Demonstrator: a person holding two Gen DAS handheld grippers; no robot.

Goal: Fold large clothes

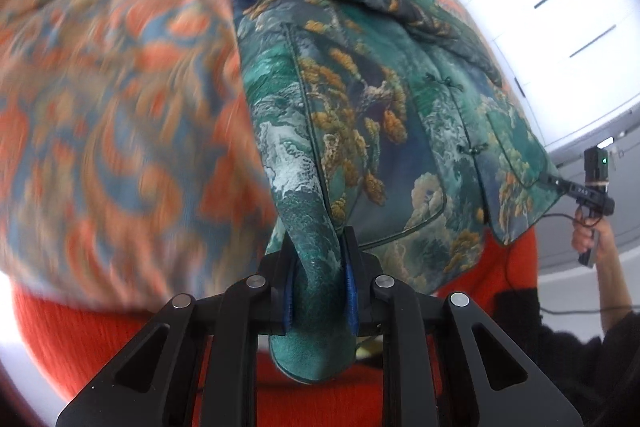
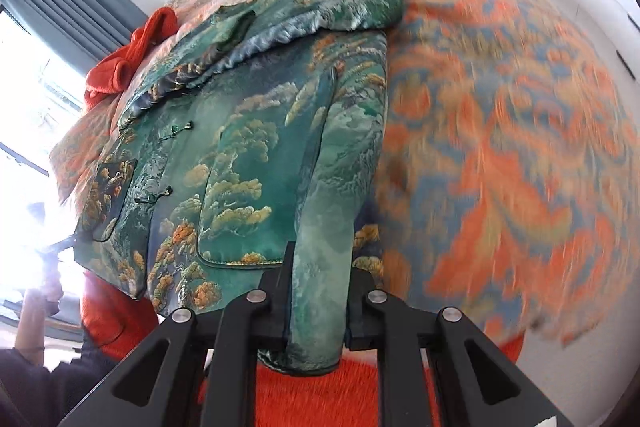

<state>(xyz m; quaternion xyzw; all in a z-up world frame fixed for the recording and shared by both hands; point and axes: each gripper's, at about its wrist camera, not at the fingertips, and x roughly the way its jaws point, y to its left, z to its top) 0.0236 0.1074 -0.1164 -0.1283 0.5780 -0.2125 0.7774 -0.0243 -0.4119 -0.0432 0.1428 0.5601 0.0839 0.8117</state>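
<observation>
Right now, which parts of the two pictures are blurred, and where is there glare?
Left wrist view: the orange patterned bedspread is smeared by motion, while the green jacket and the left gripper stay sharp; the white cabinets are overbright. Right wrist view: the bedspread blurs on the right, and the window glares, washing out that side.

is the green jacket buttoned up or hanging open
Buttoned up: on the green jacket the knot buttons down the front are fastened and the two front edges meet.
</observation>
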